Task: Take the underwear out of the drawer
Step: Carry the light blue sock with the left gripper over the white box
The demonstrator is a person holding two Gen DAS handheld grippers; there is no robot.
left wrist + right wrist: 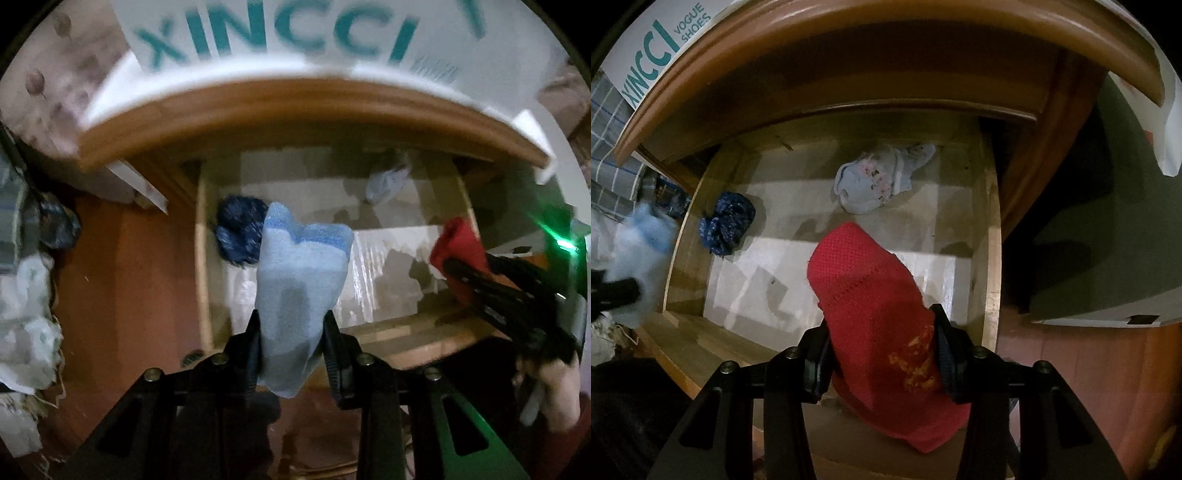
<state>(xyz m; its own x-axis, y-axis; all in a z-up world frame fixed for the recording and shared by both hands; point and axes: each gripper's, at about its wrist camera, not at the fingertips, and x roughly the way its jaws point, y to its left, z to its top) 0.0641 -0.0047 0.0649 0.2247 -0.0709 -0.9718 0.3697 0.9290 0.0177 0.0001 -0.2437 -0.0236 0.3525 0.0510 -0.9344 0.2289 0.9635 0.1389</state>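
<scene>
- At the far left of the left wrist view, a heap of pale crumpled fabric [26,332] is seen on the reddish floor [125,277], beside the drawer.
- The left gripper [291,325] is pointed steeply down over the front of the open wooden drawer [201,258]; its jaws are clamped on a light blue piece of underwear [301,280], which is pinched between the two black fingers [253,332] and lifted clear of the drawer bottom.
- A dark blue speckled piece [240,229] is left lying in the drawer against its left wall, just behind the lifted blue piece in this view.
- A pale blue patterned piece [879,177] is lying crumpled toward the back of the drawer, apart from the dark one.
- The drawer bottom is lined with whitish worn paper [775,280].
- The right gripper [882,354] is held over the front right part of the drawer; a red knitted piece of underwear [868,295] with a yellow print is gripped between its jaws and hangs above the drawer front.
- In the left wrist view the right gripper is seen at the right edge, held by a hand [554,384].
- Above the drawer, a white shoe box [295,37] printed with teal letters is resting on the cabinet top [923,40].
</scene>
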